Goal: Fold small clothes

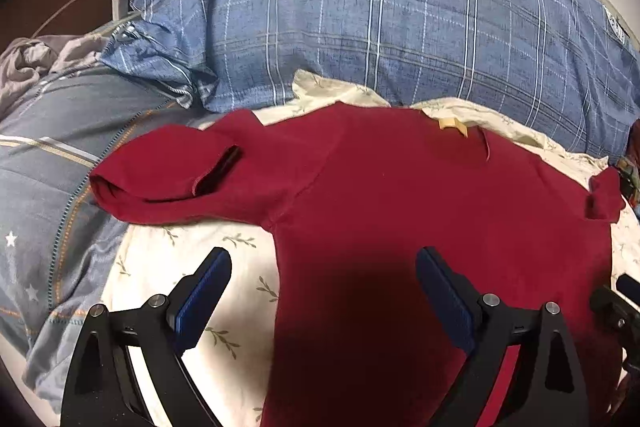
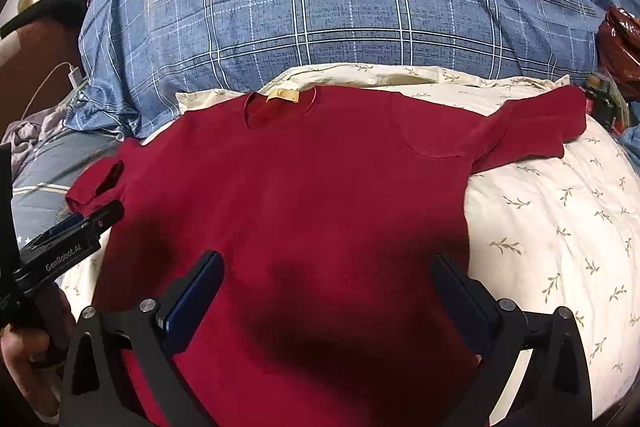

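A dark red short-sleeved T-shirt (image 1: 400, 195) lies spread flat on a cream leaf-print sheet (image 1: 168, 267), collar with a yellow tag (image 1: 452, 125) at the far side, both sleeves out. It also shows in the right wrist view (image 2: 312, 187). My left gripper (image 1: 323, 263) is open and empty, hovering over the shirt's lower left side. My right gripper (image 2: 327, 267) is open and empty, over the shirt's lower middle. The left gripper also shows at the left edge of the right wrist view (image 2: 80, 227).
A big blue plaid duvet (image 1: 360, 27) bulges just behind the shirt. A grey-blue striped quilt (image 1: 60, 187) lies on the left, with a white charger and cable (image 1: 118, 3) beyond. Red and dark items (image 2: 620, 47) sit at the far right. The cream sheet (image 2: 560, 227) shows to the right.
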Demonstrator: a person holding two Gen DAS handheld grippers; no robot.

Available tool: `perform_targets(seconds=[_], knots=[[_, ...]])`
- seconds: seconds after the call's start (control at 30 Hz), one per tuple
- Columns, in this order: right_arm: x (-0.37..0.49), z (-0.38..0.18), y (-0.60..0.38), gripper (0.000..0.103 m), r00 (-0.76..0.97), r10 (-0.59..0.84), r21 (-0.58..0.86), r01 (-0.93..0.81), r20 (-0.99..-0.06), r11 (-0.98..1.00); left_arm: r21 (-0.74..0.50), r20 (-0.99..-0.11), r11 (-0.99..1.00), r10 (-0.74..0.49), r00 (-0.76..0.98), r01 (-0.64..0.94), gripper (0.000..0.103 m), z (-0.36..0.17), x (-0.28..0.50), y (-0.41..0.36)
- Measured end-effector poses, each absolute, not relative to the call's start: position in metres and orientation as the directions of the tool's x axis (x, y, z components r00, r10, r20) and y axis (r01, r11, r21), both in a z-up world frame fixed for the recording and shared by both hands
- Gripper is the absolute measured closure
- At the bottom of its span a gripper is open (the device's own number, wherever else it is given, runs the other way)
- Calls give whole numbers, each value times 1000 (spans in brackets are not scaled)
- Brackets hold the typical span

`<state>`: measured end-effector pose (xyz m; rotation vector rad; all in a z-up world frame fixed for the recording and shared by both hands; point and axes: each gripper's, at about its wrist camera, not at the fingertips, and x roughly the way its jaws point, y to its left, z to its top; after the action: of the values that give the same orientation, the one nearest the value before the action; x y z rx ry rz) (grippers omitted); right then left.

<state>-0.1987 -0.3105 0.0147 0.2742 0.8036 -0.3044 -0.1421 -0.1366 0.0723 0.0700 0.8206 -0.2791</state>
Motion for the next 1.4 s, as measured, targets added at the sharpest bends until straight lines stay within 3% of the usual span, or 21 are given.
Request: perform_targets(seconds=[0.5, 0.97, 1.4], knots=[[-181, 9, -287, 0, 650, -167, 44, 295, -741, 955, 7, -705, 959, -197, 682, 284, 9, 57, -149, -122], [-163, 1, -283, 1, 642, -110, 87, 268, -759, 959, -25, -699, 951, -238, 674, 309, 9, 60, -141, -112], [-150, -5, -266, 2, 620, -59, 108, 228, -783, 968, -53, -683, 981, -173, 710, 187, 9, 56, -121, -78]])
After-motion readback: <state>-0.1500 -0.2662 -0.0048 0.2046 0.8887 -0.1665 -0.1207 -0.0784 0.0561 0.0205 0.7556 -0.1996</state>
